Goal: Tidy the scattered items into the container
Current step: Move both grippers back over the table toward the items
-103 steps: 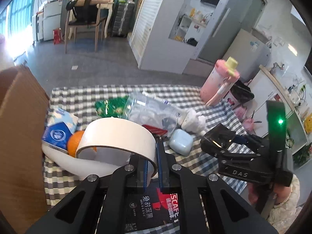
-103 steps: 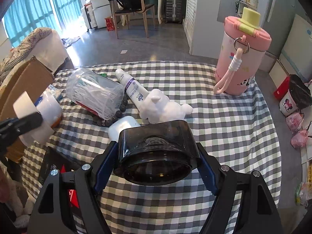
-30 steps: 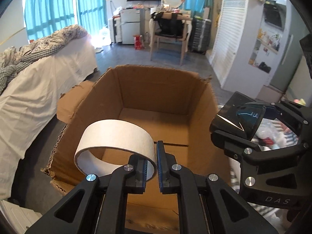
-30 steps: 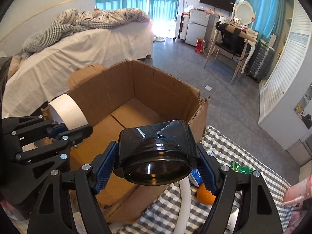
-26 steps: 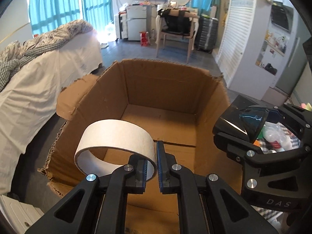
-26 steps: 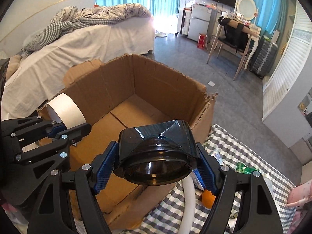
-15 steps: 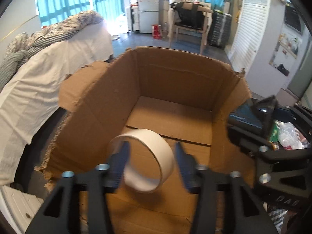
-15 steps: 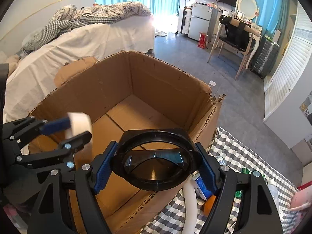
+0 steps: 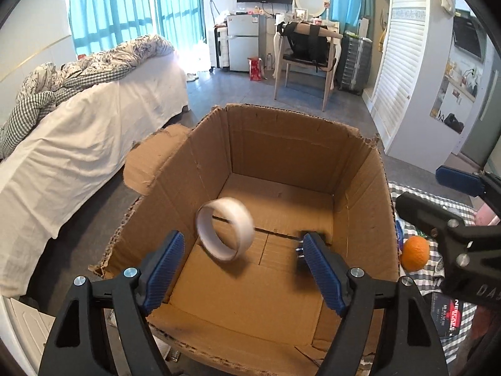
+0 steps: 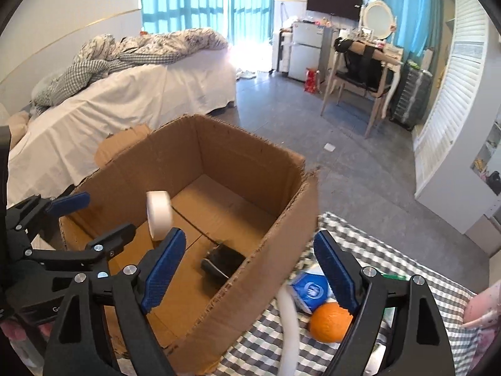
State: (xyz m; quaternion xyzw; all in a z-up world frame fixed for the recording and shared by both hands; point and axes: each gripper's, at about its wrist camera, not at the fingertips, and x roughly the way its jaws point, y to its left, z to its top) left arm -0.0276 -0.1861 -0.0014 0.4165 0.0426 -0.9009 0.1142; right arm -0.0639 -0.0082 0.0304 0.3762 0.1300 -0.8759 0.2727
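Observation:
An open cardboard box [image 9: 281, 144] [image 10: 238, 163] fills both views. A white tape roll [image 9: 224, 230] [image 10: 159, 219] hangs loose in the air inside it, touching neither finger. My left gripper [image 9: 242, 269] [image 10: 90, 221] hovers over the box's near edge; its jaws are opening and grip nothing. A black plastic cap [image 10: 222, 261] lies on the box floor, mostly hidden behind a left fingertip [image 9: 322, 269] in the left wrist view. My right gripper [image 10: 250, 271] [image 9: 454, 219] is above the box's right wall, jaws opening and empty.
Right of the box, a checked tablecloth [image 10: 391, 260] carries an orange [image 10: 332, 321] [image 9: 415, 253], a blue tissue pack [image 10: 308, 289], a white curved tube [image 10: 289, 322] and a pink bottle [image 10: 482, 310]. A bed [image 9: 78, 144] stands to the left, a chair [image 9: 303, 62] behind.
The left gripper opened and let go of the tape roll, which drops into the box. The right gripper opened and released the black cap, now on the box floor.

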